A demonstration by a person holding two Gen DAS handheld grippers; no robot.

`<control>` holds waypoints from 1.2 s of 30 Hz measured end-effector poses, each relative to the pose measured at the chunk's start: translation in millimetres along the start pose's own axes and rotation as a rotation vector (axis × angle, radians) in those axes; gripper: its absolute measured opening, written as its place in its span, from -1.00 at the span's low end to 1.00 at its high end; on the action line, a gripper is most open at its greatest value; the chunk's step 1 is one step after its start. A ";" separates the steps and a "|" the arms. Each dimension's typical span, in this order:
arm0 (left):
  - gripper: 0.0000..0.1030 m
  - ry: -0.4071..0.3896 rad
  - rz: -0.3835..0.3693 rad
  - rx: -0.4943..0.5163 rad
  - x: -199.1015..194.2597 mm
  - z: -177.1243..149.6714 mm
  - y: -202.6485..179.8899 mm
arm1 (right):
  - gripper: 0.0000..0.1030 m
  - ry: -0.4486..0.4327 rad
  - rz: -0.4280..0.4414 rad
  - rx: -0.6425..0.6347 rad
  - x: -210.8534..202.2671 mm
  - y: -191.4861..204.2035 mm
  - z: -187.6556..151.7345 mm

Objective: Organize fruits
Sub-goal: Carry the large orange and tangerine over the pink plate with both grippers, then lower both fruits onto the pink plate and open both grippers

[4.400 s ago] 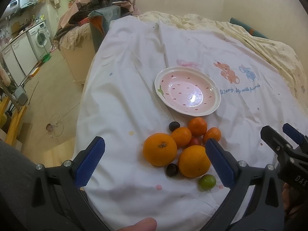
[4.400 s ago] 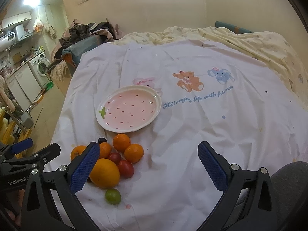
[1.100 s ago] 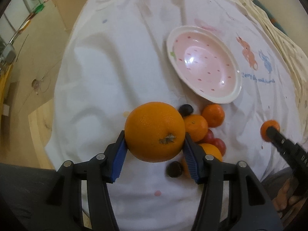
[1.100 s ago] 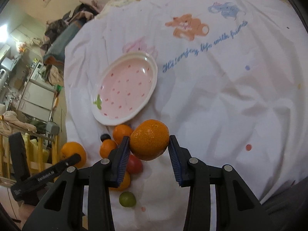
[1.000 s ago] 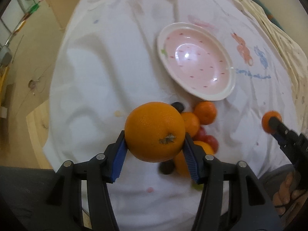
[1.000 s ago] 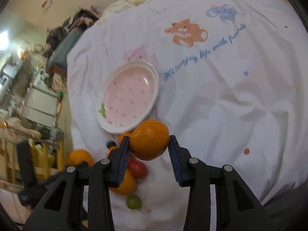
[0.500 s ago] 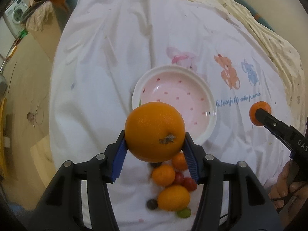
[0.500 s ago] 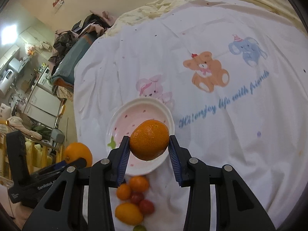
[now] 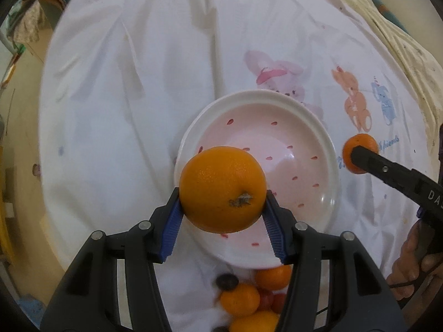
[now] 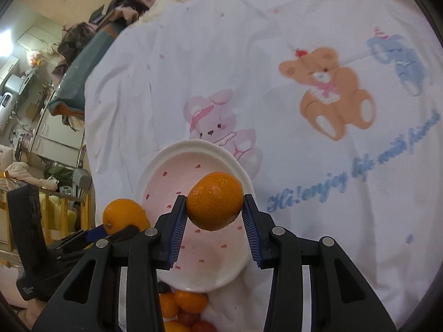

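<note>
Carried both loads across the bed sheet (image 9: 124, 96) over the last second, away from the loose fruit and up to the plate (image 9: 328, 149), which a second ago lay well ahead and now filled the middle of both views. Found the plate pink inside, dotted red, white at the rim, and empty: nothing set down in it yet. Kept the big orange (image 9: 221, 189) clenched between the blue jaws of the left gripper (image 9: 223, 221), stem end toward the camera, hanging in the air over the plate's near left rim as far as could be judged. Kept the small orange (image 10: 214, 204) gripped the same way in the right gripper (image 10: 213, 227), jaws closed on its sides with no slack; seen from its own camera against the plate's middle, yet from the left camera (image 9: 360, 152) off past the right rim, so probably not squarely over the dish. Left the heap of fruit (image 9: 249, 296) behind at the near edge of the plate, on the sheet: a few small oranges, something red, something dark. Read this as the carry nearly done for two fruits at once, with lowering and letting go to follow, and the heap to be fetched afterwards.
</note>
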State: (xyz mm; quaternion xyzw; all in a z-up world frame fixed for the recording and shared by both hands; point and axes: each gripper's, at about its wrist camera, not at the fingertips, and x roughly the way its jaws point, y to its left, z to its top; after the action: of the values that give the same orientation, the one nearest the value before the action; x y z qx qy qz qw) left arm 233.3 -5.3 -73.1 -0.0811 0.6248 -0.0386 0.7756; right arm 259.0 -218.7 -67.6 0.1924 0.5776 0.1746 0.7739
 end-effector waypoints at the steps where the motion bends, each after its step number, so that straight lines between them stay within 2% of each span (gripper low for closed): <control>1: 0.00 0.006 -0.008 0.003 5.9 3.1 -0.3 | -0.18 0.016 0.006 0.000 8.2 -0.4 2.8; 8: 0.00 0.017 -0.067 0.000 26.3 19.2 -1.1 | -0.18 0.122 0.073 0.065 53.5 -5.2 18.2; 10: 0.00 0.024 -0.096 -0.007 31.3 23.1 -1.4 | -0.18 0.137 0.089 0.069 63.5 -4.2 22.2; 14: 0.01 0.040 -0.109 -0.012 41.3 27.7 -1.4 | -0.15 0.165 0.134 0.135 81.3 -10.2 27.7; 21: 0.05 0.041 -0.142 -0.055 45.7 33.1 0.9 | -0.13 0.166 0.163 0.151 82.5 -11.2 33.2; 26: 0.08 0.043 -0.121 -0.040 48.0 34.5 -6.9 | -0.12 0.166 0.161 0.144 80.6 -12.2 33.7; 30: 0.10 0.053 -0.115 -0.017 49.7 33.1 -11.5 | -0.02 0.152 0.160 0.142 77.2 -10.8 35.2; 36: 0.11 0.051 -0.110 -0.028 48.0 31.5 -8.3 | -0.01 0.135 0.143 0.129 71.4 -9.4 37.0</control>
State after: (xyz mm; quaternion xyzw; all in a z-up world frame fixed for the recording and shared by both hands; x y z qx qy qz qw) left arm 274.8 -18.8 -111.4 -0.1248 0.6393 -0.0744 0.7551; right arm 314.4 -195.2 -121.7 0.2704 0.6232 0.2045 0.7047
